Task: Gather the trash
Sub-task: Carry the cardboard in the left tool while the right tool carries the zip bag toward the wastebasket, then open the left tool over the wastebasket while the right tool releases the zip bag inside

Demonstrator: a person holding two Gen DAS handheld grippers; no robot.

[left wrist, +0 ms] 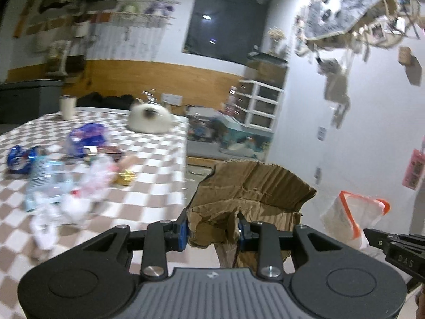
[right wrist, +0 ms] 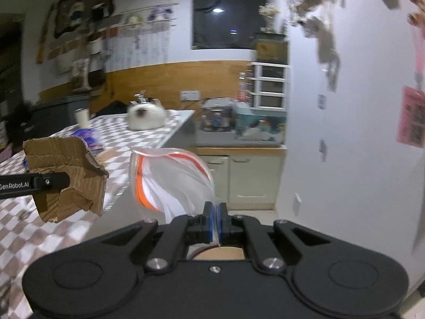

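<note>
Looking down my left wrist view first: the left gripper (left wrist: 212,230) is clamped on a torn piece of brown corrugated cardboard (left wrist: 247,186), held up off the edge of the brown-and-white checkered tablecloth (left wrist: 148,159). More trash sits there (a crushed clear plastic bottle (left wrist: 43,178) and blue wrappers (left wrist: 87,138)), which the other camera barely catches.

Right wrist view: the right gripper (right wrist: 215,222) is pinched tight on a clear zip bag with an orange seal strip (right wrist: 170,180), hanging beside the table. I'd keep both grips firm and carry level, since the bag is thin and could slip. No bin visible in either view.
</note>
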